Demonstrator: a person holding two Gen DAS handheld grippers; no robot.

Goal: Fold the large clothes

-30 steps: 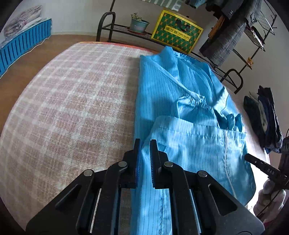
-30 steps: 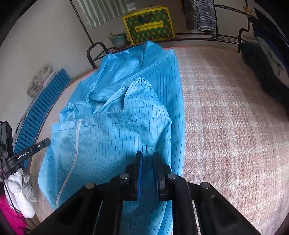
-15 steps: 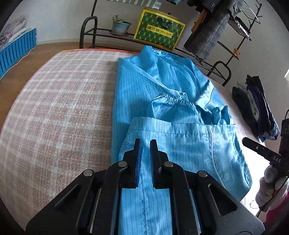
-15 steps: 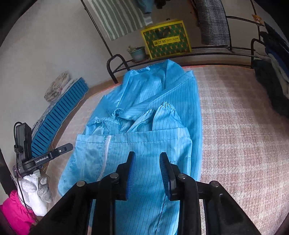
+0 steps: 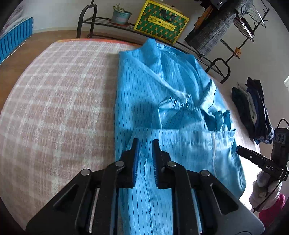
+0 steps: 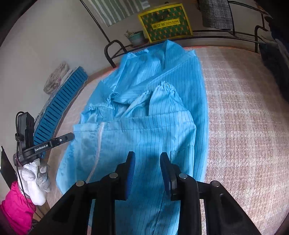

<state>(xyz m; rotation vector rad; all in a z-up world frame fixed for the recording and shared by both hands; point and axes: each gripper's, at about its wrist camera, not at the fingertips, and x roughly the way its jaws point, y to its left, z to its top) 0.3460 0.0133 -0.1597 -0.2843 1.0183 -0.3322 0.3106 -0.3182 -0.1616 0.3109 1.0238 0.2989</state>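
A large blue pin-striped garment lies lengthwise on a pink checked cover, its lower part folded up over the sleeves; it also shows in the right wrist view. My left gripper hovers over the folded hem with its jaws slightly apart, holding nothing. My right gripper is open and empty above the folded part. The right gripper also shows at the right edge of the left wrist view, and the left gripper at the left edge of the right wrist view.
A black metal rack stands beyond the far edge with a potted plant and a green and yellow bag. Dark clothes are piled at the right. A blue slatted panel leans at the left.
Both grippers let go of the garment's hem after laying it over the sleeves: the right one opened half a second ago and widened, the left one opened just now. Both drew back slightly.
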